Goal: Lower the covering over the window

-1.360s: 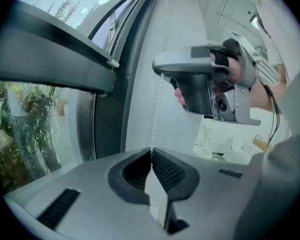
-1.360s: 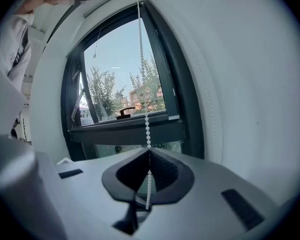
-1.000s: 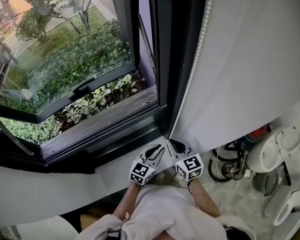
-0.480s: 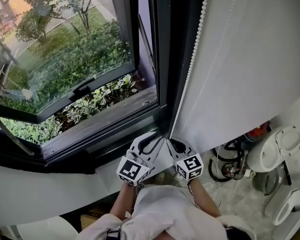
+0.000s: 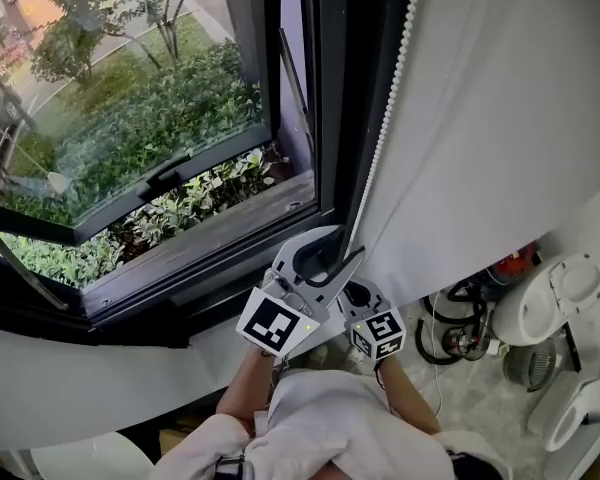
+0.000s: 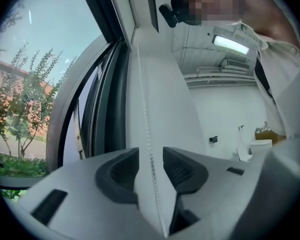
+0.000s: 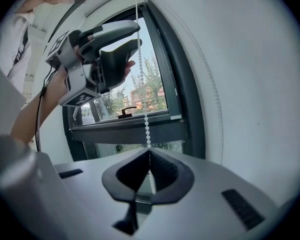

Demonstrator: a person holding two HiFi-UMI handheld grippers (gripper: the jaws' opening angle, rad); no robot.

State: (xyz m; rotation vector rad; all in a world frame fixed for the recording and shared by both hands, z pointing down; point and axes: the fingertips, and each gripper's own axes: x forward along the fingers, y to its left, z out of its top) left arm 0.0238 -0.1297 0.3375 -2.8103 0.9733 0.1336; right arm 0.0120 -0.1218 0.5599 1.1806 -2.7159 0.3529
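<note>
Though the window (image 5: 130,118) stands uncovered beside the white blind (image 5: 500,118), the light, slippery bead cord (image 5: 388,118) at its frame likely wants pinching between beads: the right claw (image 7: 149,154) nips it low, plain only in its own view, while the left claw (image 6: 151,166), just opened wide, straddles it higher.

Domestic room: garden-view window (image 5: 130,118), roller blind (image 5: 500,118), cluttered floor (image 5: 480,398)

Bead chain (image 5: 385,138) top cut off by upper edge; blind (image 5: 500,118) likewise.
</note>
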